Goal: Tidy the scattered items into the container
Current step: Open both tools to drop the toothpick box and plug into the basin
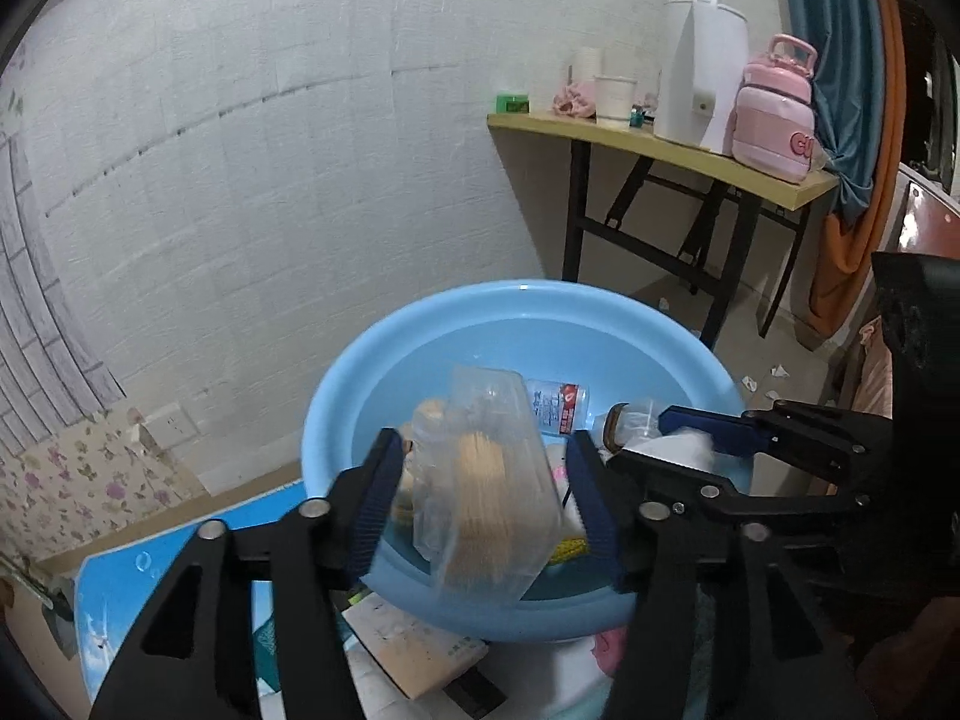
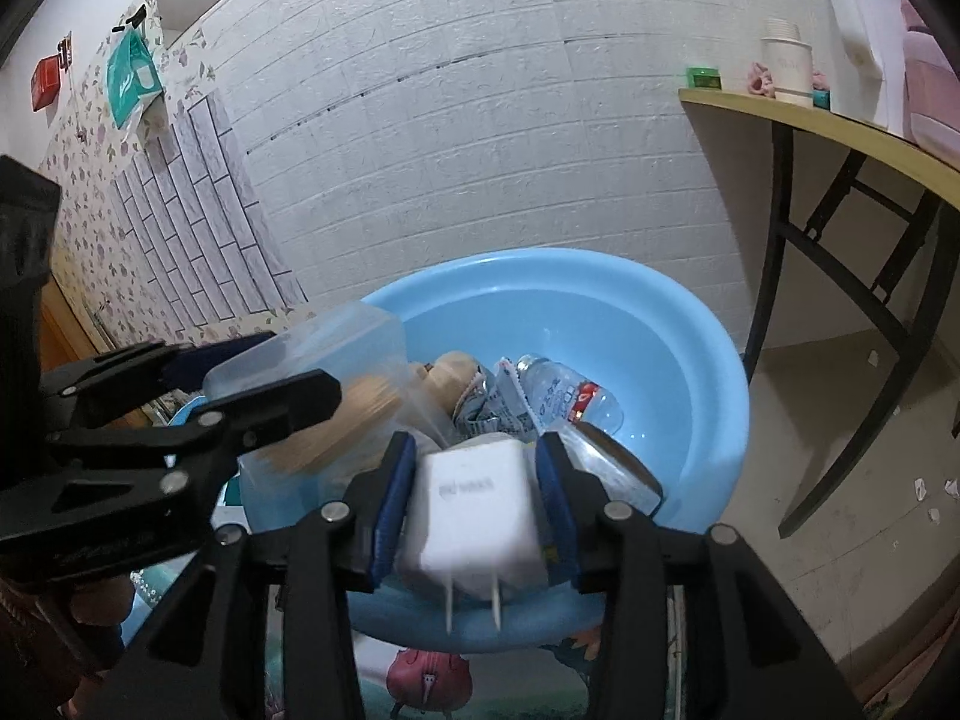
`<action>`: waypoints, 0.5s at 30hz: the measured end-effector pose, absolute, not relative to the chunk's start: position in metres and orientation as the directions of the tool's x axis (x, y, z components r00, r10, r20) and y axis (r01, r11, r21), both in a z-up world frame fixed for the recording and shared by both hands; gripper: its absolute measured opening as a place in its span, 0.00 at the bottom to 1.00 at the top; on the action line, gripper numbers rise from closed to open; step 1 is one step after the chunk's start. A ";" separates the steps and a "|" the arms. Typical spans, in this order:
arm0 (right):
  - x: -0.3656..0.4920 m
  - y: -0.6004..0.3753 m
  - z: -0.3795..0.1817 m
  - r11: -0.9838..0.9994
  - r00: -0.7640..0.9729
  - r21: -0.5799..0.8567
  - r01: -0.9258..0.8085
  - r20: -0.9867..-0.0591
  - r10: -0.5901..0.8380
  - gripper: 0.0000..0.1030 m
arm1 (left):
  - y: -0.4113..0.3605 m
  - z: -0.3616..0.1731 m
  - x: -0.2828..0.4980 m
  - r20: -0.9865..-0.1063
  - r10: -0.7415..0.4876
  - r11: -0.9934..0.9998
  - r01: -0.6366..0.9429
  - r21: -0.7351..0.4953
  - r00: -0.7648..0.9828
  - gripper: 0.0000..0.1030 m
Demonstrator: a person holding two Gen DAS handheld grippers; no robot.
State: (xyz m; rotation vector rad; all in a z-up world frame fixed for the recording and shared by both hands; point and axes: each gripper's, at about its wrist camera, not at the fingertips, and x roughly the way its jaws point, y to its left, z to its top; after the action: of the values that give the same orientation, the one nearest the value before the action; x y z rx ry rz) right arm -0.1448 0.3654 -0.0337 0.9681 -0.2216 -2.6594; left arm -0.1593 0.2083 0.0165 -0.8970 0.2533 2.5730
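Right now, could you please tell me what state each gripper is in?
Left gripper: closed on the clear plastic box of wooden toothpicks.
Right gripper: closed on the white two-prong charger plug.

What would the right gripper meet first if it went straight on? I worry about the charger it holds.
Probably the brown-capped jar lying in the basin, just beyond the charger in the right gripper; depth is unclear.

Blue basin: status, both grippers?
Left gripper shut on clear toothpick box, over blue basin. Right gripper shut on white charger, also over basin. Water bottle and wrappers already inside; nothing blocking.
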 end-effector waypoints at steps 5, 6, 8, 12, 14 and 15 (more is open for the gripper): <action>-0.137 0.368 -0.031 -0.949 -0.724 0.243 0.203 -0.615 -0.312 0.50 | 0.198 0.027 -0.147 -0.607 0.321 -0.905 -0.424 0.030 -0.727 0.60; -0.135 0.368 -0.031 -0.949 -0.724 0.244 0.199 -0.617 -0.310 0.50 | 0.196 0.029 -0.144 -0.605 0.320 -0.906 -0.421 0.029 -0.729 0.60; -0.128 0.368 -0.030 -0.950 -0.722 0.250 0.186 -0.621 -0.304 0.50 | 0.191 0.032 -0.138 -0.600 0.318 -0.909 -0.417 0.029 -0.734 0.60; -0.112 0.365 -0.024 -0.953 -0.728 0.242 0.181 -0.619 -0.295 0.50 | 0.176 0.038 -0.122 -0.587 0.304 -0.918 -0.396 0.031 -0.750 0.60; -0.104 0.363 -0.022 -0.956 -0.728 0.231 0.179 -0.622 -0.287 0.50 | 0.166 0.040 -0.114 -0.584 0.295 -0.925 -0.380 0.026 -0.757 0.60; -0.101 0.363 -0.021 -0.958 -0.728 0.228 0.176 -0.624 -0.283 0.50 | 0.161 0.040 -0.111 -0.583 0.290 -0.928 -0.372 0.022 -0.759 0.60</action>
State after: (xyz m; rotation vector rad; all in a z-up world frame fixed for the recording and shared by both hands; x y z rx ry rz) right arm -0.1007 0.3627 -0.0207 1.0127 -0.2235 -2.7011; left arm -0.1105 0.1611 0.0400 -0.8463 0.1932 2.6469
